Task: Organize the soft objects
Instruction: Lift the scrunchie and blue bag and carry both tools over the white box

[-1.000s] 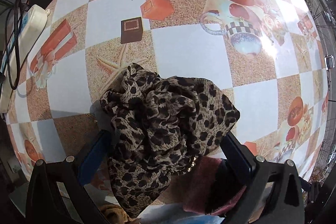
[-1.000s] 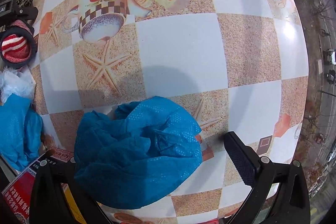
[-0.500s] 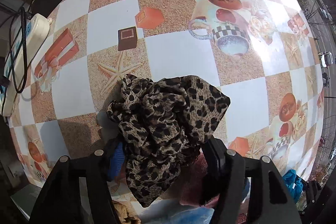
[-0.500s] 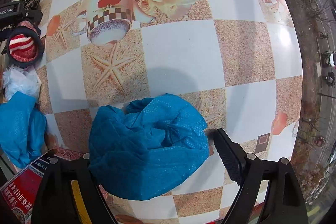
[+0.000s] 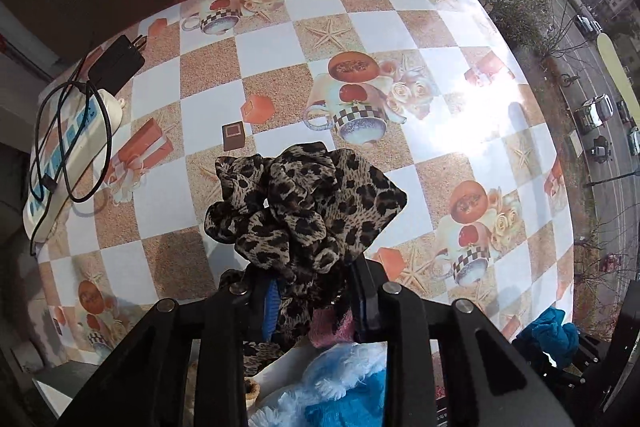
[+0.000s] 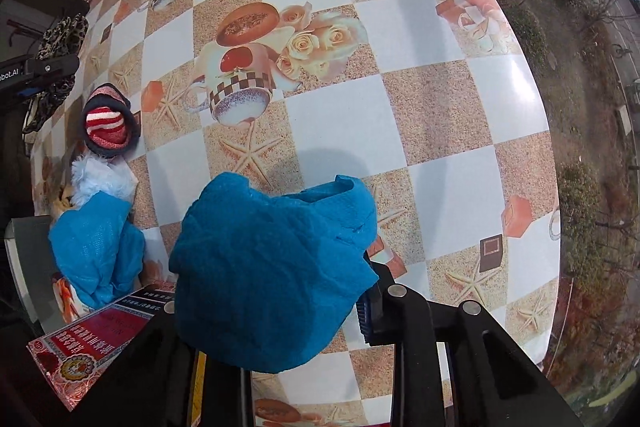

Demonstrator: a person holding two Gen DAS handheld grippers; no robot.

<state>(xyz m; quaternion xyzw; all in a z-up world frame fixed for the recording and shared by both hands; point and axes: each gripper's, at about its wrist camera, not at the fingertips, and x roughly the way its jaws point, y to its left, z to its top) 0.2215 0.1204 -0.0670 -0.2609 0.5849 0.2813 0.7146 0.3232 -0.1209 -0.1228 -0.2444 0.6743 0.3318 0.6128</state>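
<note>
The left tool (image 5: 308, 301) has closed tight on a leopard-print scarf (image 5: 304, 203), pinched low between its 2 black fingers, and the bunched fabric now hangs clear above the counter (image 5: 208, 115). A moment ago this tool stood wide open around the scarf, which lay on the counter; it has since shut and risen. Below it lie a pink cloth (image 5: 332, 327), a fluffy pale-blue item (image 5: 320, 383) and a bright blue cloth (image 5: 344, 411).

The right tool (image 6: 280, 311) has likewise gone from wide open to clamped on a crumpled blue cloth (image 6: 272, 267), which covers its left finger and hangs lifted off the counter (image 6: 432, 107). To its left remain a second blue cloth (image 6: 96, 247), a white fluffy piece (image 6: 100, 179) and a rolled red-and-white striped sock (image 6: 106, 127). A red printed box (image 6: 92, 343) sits at the near edge.

A white power strip (image 5: 68, 159) with black cable rests at the counter's far left.

Both soft items look secured, so carrying them to their sorting place is likely next.
</note>
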